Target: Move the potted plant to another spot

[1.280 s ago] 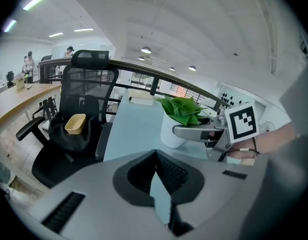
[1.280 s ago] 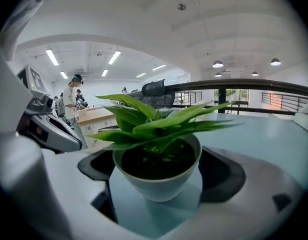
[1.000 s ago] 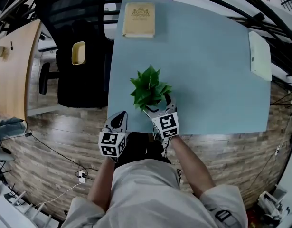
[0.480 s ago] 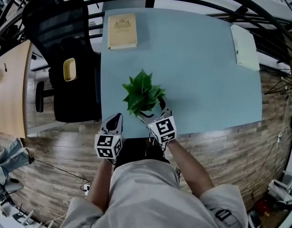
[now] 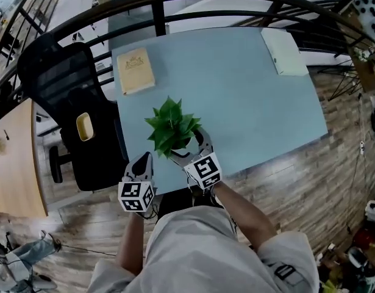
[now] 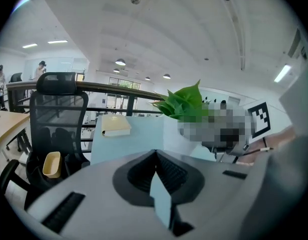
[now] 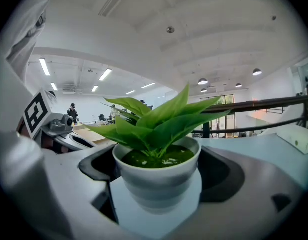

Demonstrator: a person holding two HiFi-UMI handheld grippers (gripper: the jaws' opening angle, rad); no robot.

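Head view: right forearm reached fwd; right gripper (image 5: pixel 190 144) clamped on the green leafy potted plant in a round white pot (image 5: pixel 171 127), at the near-left edge of the pale blue tabletop (image 5: pixel 254 90). Left gripper (image 5: pixel 144 162) was held just off that edge, arm tucked close.
Left gripper view: jaws pressed together, nothing betw. them.
Right gripper view: jaws hugged both sides of the pot.

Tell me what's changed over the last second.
The right gripper, clamped on the potted plant throughout, seems to have carried it slightly toward the book; mostly the head view swung. The left gripper stays shut and empty off the table edge.
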